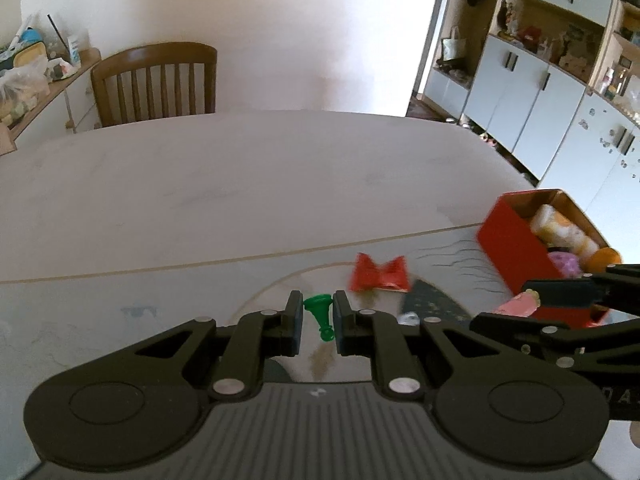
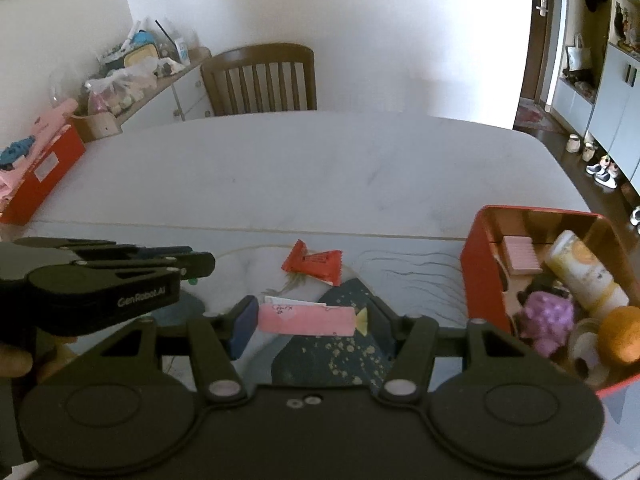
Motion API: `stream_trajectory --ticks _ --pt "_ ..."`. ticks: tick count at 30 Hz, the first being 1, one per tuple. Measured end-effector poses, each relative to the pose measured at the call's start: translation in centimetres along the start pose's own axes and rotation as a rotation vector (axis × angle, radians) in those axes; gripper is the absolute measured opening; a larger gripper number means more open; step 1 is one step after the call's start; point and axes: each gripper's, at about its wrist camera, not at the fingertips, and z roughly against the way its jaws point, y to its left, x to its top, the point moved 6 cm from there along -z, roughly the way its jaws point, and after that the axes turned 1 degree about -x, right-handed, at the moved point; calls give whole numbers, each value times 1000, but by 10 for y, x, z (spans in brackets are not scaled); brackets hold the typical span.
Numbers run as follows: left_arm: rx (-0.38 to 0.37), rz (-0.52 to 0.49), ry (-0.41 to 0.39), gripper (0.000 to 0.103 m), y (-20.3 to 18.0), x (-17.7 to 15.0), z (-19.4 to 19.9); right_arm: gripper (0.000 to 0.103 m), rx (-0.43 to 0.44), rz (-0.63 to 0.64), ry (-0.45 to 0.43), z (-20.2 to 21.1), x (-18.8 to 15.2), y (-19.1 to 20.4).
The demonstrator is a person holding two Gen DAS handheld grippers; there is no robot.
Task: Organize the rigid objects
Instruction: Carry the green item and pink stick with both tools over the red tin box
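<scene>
Left gripper (image 1: 317, 316) pinches the green pawn (image 1: 320, 312); right gripper (image 2: 310, 320) clamps the pink bar (image 2: 306, 320) endwise; both look light, stiff.

Both handheld tools are matte black plastic. The left gripper (image 1: 317, 322) has twin linkage arms pinned with round silver screws, two large circular hubs and a ribbed grey top plate. The right gripper (image 2: 312, 320) matches; white "GenRobot.AI" lettering marks the left one's side.
</scene>
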Motion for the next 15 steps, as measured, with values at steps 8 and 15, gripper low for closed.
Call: stream_trajectory --ticks 8,15 --pt "-26 -19 -24 15 -35 5 26 59 5 -23 -43 31 -6 -20" --pt "-41 -39 -43 15 -74 13 36 59 10 -45 -69 51 -12 -54"
